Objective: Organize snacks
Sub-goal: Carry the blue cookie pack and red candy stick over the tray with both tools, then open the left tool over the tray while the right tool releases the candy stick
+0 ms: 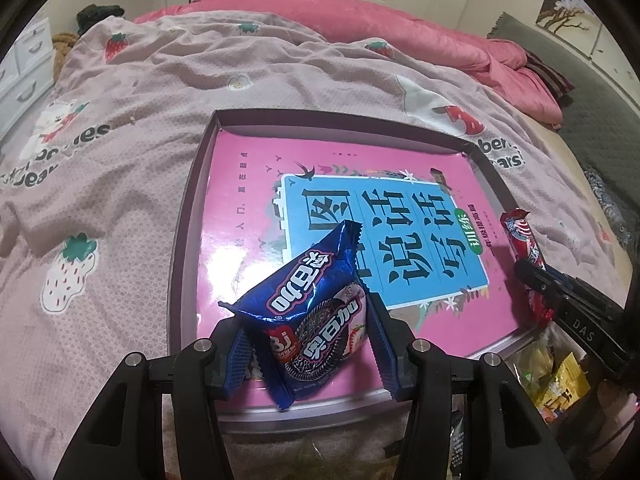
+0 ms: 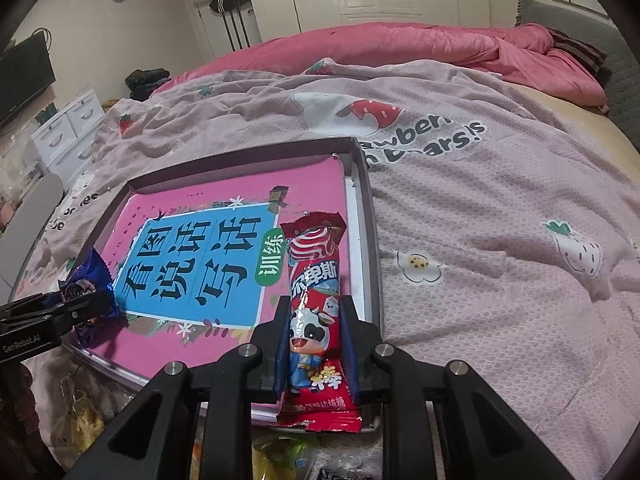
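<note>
While each hand holds its own snack over the shallow tray (image 1: 188,216), the two packets are kept apart at opposite edges, which looks like a way of laying them down in separate spots rather than in a heap. The left gripper (image 1: 308,344) is closed on the blue cookie packet (image 1: 312,316), pinching it across its width so that the packet stands tilted over the near left part of the tray, its crimped top leaning forward. The right gripper (image 2: 314,344) is clamped on the red candy stick (image 2: 316,316), holding it by its lower half so that the long wrapper points away along the tray's right edge; that lengthwise hold would let it lie parallel to the wall. A pink book (image 2: 224,264) covers the tray's floor, so anything set down will rest on its cover. Whether either packet already touches the book cannot be told. More wrapped snacks (image 1: 560,380), mostly yellow, lie on the bedspread (image 2: 500,240) just in front of the tray, probably the pile waiting to be sorted.
</note>
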A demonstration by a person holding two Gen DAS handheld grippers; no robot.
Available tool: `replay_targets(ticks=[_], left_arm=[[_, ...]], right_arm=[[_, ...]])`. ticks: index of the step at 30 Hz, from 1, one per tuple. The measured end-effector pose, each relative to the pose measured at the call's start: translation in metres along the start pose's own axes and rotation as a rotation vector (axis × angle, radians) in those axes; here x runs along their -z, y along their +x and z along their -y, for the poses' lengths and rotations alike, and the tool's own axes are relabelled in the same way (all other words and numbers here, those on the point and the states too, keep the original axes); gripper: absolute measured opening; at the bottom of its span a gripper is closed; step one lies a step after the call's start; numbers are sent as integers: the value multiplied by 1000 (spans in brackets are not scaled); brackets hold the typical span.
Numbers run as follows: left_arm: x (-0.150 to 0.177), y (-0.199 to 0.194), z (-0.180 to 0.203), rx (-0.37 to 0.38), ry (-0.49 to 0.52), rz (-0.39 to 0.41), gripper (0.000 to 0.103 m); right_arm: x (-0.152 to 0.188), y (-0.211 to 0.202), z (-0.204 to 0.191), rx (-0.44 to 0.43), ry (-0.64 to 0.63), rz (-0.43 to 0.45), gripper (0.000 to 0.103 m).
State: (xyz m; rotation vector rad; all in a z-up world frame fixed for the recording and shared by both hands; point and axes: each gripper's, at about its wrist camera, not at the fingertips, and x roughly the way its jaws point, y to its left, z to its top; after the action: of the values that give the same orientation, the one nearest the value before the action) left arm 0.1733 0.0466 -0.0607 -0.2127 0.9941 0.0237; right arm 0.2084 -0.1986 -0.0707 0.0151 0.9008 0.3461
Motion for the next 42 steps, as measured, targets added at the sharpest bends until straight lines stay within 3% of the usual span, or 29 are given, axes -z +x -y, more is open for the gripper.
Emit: replay_targets(ticks=[24, 28, 42], left_arm=[[-4, -11, -2, -10, -11, 14, 56], [-5, -16, -3, -14, -6, 24, 60], [-9, -34, -1, -1, 3, 64, 71]], right_arm=[[0, -8, 0, 20, 4, 26, 23], [-1, -12, 0, -1, 9, 41, 24], [-4, -31, 0, -10, 19, 114, 48]])
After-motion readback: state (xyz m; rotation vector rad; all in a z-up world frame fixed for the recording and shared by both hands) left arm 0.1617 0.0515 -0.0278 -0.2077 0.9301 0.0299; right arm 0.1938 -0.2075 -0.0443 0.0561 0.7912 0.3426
